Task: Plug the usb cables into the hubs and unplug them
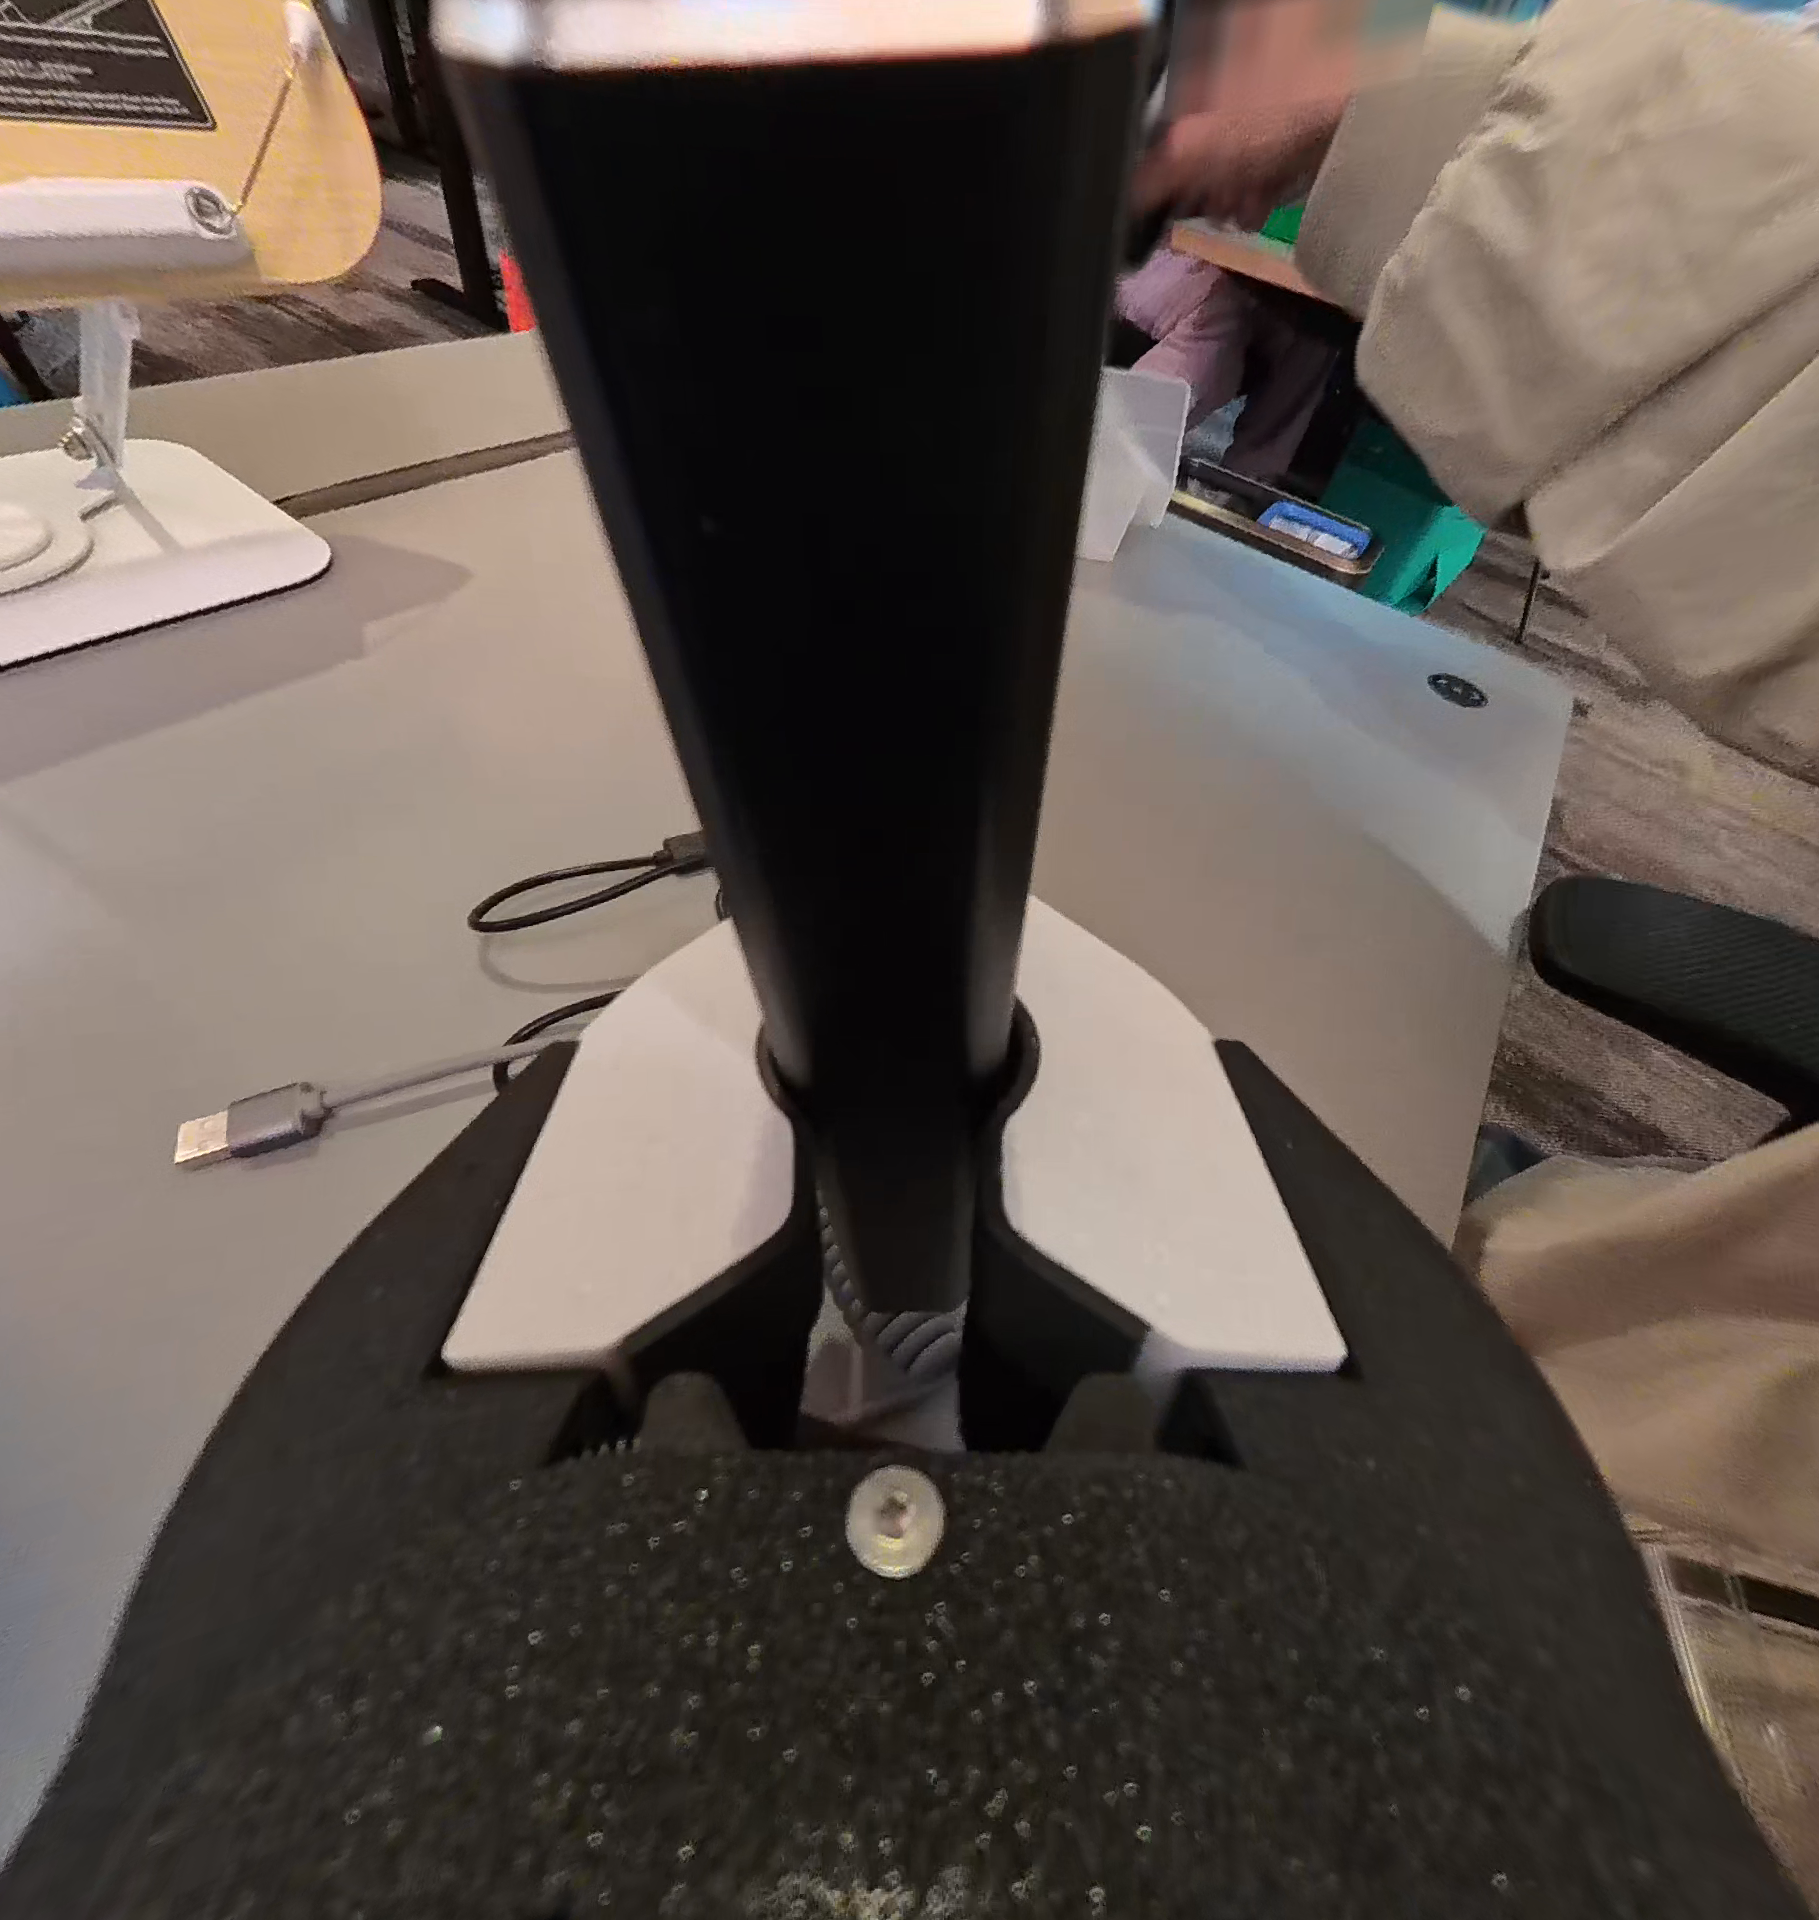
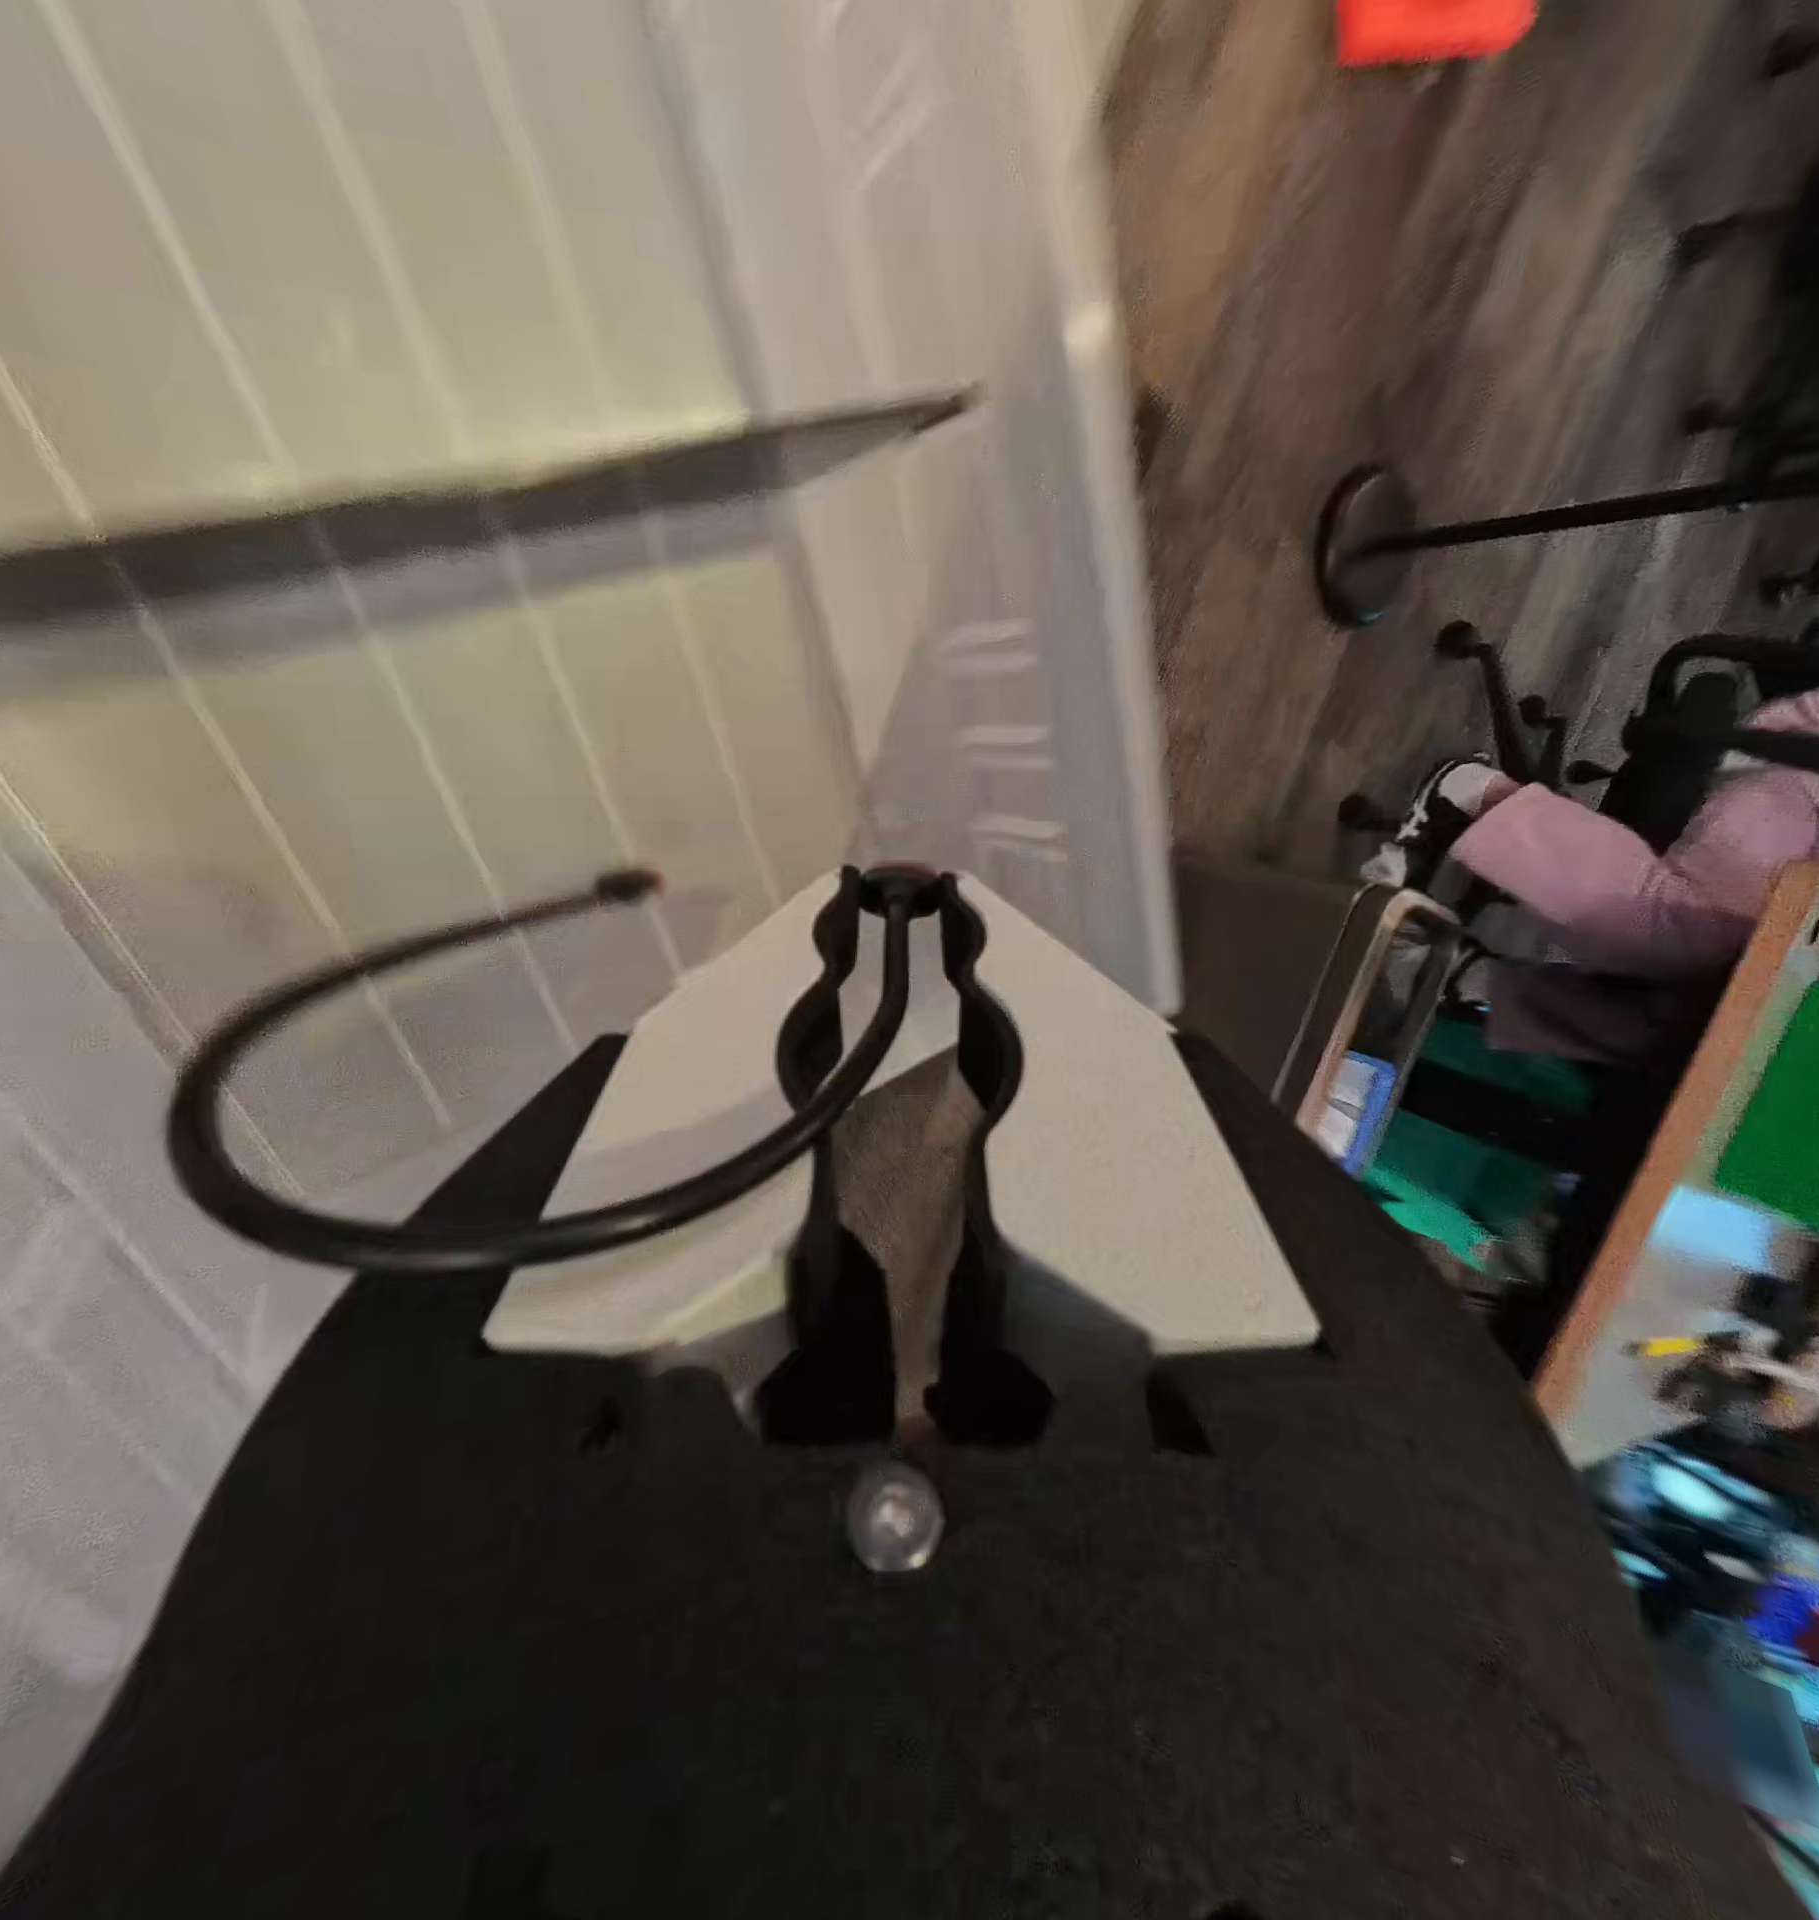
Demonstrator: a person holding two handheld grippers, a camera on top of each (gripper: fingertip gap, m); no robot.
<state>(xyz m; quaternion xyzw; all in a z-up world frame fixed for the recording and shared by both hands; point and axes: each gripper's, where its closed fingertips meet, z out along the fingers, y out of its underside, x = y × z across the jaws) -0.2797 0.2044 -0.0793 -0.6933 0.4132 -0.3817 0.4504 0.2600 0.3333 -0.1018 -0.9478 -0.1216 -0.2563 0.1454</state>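
On the grey table [image 1: 209, 831], off to my left, a grey braided USB cable with a bare silver plug [image 1: 250, 1122] lies loose beside a thin black cable loop [image 1: 562, 894]. My left gripper [image 1: 894, 1060] is clamped around a tall, black, slab-shaped hub [image 1: 832, 520] held upright. My right gripper [image 2: 903, 883] pinches the end of a thin black USB cable [image 2: 292, 1195] that curls away leftward, in the air and well clear of any port, so I judge this one unplugged and the grey one not yet handled.
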